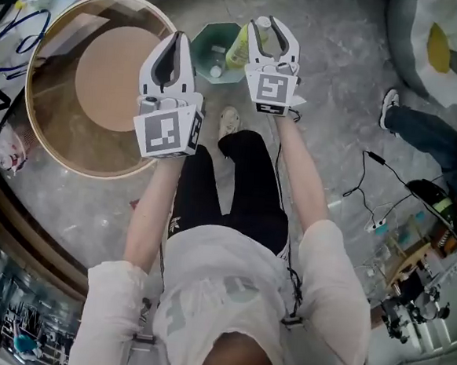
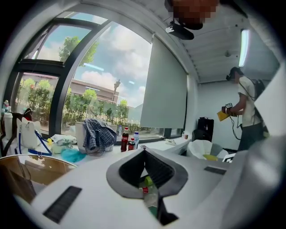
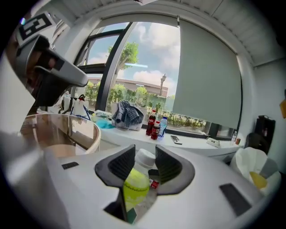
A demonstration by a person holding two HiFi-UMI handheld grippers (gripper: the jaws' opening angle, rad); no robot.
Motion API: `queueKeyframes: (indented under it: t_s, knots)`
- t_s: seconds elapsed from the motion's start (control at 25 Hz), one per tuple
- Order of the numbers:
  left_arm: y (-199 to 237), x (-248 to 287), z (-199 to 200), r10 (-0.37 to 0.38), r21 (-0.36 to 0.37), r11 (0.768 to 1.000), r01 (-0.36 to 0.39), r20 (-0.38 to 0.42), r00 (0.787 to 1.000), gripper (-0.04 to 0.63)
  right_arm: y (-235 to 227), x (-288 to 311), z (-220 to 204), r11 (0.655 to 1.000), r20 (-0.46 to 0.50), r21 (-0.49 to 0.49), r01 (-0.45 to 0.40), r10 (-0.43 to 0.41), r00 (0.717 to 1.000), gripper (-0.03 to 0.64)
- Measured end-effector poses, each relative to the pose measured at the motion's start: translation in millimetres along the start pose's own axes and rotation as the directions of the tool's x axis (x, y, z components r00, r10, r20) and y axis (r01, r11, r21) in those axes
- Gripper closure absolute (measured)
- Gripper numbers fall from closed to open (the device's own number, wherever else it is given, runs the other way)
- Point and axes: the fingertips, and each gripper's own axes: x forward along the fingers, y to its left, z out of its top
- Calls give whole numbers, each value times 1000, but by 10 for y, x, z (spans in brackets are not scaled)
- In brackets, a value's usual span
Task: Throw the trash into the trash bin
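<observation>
A clear plastic bottle (image 3: 134, 185) with a yellow-green label and a white cap is clamped between the pads of my right gripper (image 3: 145, 154). In the head view that gripper (image 1: 265, 22) hangs beside the right rim of a green trash bin (image 1: 211, 36) on the floor, with the bottle (image 1: 241, 45) over that rim. Another bottle (image 1: 216, 63) lies inside the bin. My left gripper (image 1: 177, 38) is to the bin's left, its tips meeting with nothing between them. In the left gripper view, the bin's contents (image 2: 150, 190) show below that gripper (image 2: 144, 151).
A round wooden table (image 1: 36, 123) stands close on the left. My own legs and a shoe (image 1: 228, 123) are just behind the bin. Another person's leg (image 1: 425, 134), floor cables (image 1: 367, 189) and a large egg-shaped cushion (image 1: 440, 45) lie to the right. Drink bottles (image 3: 154, 121) line the windowsill.
</observation>
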Motion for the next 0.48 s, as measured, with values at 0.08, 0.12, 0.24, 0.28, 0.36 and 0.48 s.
queueKeyframes:
  t_s: [0.08, 0.12, 0.24, 0.28, 0.36, 0.48]
  knots:
    - [13, 76, -169, -6, 3, 1000, 6, -5, 1000, 584, 30, 62, -273, 1000, -16, -13, 11, -11, 1000, 469]
    - [12, 108, -221, -4, 0, 1000, 4, -4, 1000, 584, 28, 82, -370, 1000, -20, -24, 16, -16, 1000, 469]
    - [11, 96, -276, -2, -10, 1000, 2, -5, 1000, 584, 94, 103, -542, 999, -47, -34, -3, 1, 999, 469]
    - [14, 54, -268, -10, -8, 1000, 10, -10, 1000, 584, 142, 91, -572, 1000, -68, -13, -8, 7, 998, 468]
    - [29, -63, -178, -24, -4, 1000, 24, -22, 999, 584, 220, 9, -513, 999, -102, 35, -2, 5, 995, 398]
    - [27, -249, 220, -12, -5, 1000, 12, -13, 1000, 584, 209, -193, -77, 998, -91, 63, 2, 3, 996, 371]
